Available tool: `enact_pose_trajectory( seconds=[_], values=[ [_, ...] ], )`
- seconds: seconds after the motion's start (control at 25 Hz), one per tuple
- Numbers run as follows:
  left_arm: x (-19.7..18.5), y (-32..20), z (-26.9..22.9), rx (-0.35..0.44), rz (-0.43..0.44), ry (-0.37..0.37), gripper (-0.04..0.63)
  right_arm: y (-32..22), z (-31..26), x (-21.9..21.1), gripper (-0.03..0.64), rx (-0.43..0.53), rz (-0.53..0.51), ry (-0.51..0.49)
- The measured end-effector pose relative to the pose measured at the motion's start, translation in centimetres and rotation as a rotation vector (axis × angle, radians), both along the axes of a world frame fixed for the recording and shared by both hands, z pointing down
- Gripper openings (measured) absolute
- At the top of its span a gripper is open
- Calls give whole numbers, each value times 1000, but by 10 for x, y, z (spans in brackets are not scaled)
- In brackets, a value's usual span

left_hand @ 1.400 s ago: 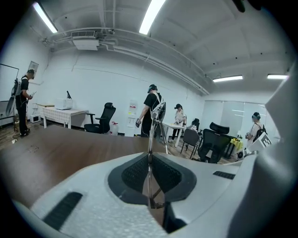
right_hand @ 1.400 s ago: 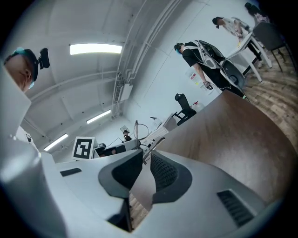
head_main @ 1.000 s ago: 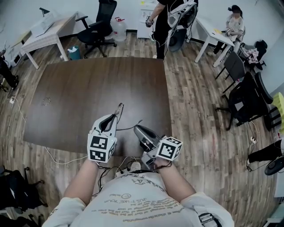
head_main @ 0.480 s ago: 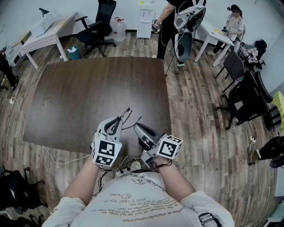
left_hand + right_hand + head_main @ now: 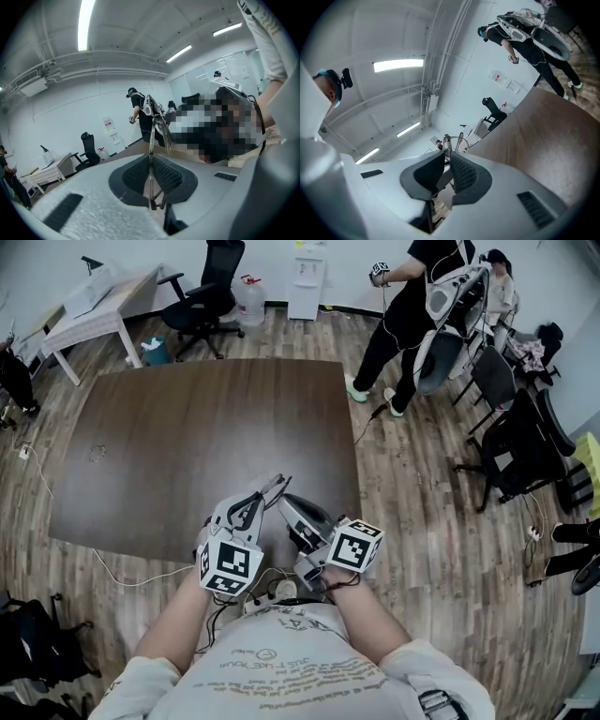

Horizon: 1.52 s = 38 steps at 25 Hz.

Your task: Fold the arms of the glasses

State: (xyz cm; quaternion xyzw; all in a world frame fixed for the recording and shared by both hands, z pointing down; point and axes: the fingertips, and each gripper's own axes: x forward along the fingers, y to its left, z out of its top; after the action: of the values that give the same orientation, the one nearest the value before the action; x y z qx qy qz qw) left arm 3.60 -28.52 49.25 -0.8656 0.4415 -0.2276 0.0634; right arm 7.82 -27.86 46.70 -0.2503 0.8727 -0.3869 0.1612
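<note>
Gripping the glasses [image 5: 151, 133] by a thin metal part, pinched edge-on between the nearly closed pads of the left gripper [image 5: 151, 160]. No slack to see there, so hold that pinch firm and treat it as the anchor.

Seemingly pinching one arm [image 5: 446, 139] at the very tips of the right gripper [image 5: 446, 157], jaws narrow with only a slit between the pads. Hard to tell from that view: truly caught, or only lying against one pad. Check that before swinging.

Then sweep the right gripper in a short arc about the hinge, in toward the lenses, rather than pushing straight across, risking a bent wire otherwise. Avoid squeezing harder than now, and ease off and slide along the arm at any binding. Hold the left gripper steady through the swing, with no rolling of the wrist, to stop the hinge line wandering.

Working in the air just above the near edge of the table [image 5: 187, 437], toward its near right corner, with both grippers tip to tip close before the body. Stay over the table rather than past its edge, to land any slip on wood and not on the floor [image 5: 412, 474]. Stop at the first firm resistance, with the arm lying flat behind the lenses, then treat the second arm likewise.
</note>
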Motion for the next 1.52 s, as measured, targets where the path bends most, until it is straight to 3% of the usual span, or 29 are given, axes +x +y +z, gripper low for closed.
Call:
enact_pose_trajectory(
  seconds=[0.44,0.76,0.88,0.96,1.12,1.36,1.52],
  values=[
    [-1,-2,3,0,-3,-21,35,-3,2,-2,48,-2,-12,17],
    [-21,-10,18,-66,-109,-10,35,-4,13,1,87,28,37,160],
    [-36,-16,32,-79,-153,-89,35,-1,21,4,87,17,54,202],
    [-43,-20,44,-75,-174,-171,35,2,30,5,38,10,57,260],
    [-41,-25,68,-66,-182,-311,35,12,41,13,26,18,50,347],
    [-32,-34,106,-118,-168,-384,35,19,50,28,17,28,82,424],
    [-20,-46,126,-84,-137,-453,35,24,61,45,17,13,115,462]
  ],
)
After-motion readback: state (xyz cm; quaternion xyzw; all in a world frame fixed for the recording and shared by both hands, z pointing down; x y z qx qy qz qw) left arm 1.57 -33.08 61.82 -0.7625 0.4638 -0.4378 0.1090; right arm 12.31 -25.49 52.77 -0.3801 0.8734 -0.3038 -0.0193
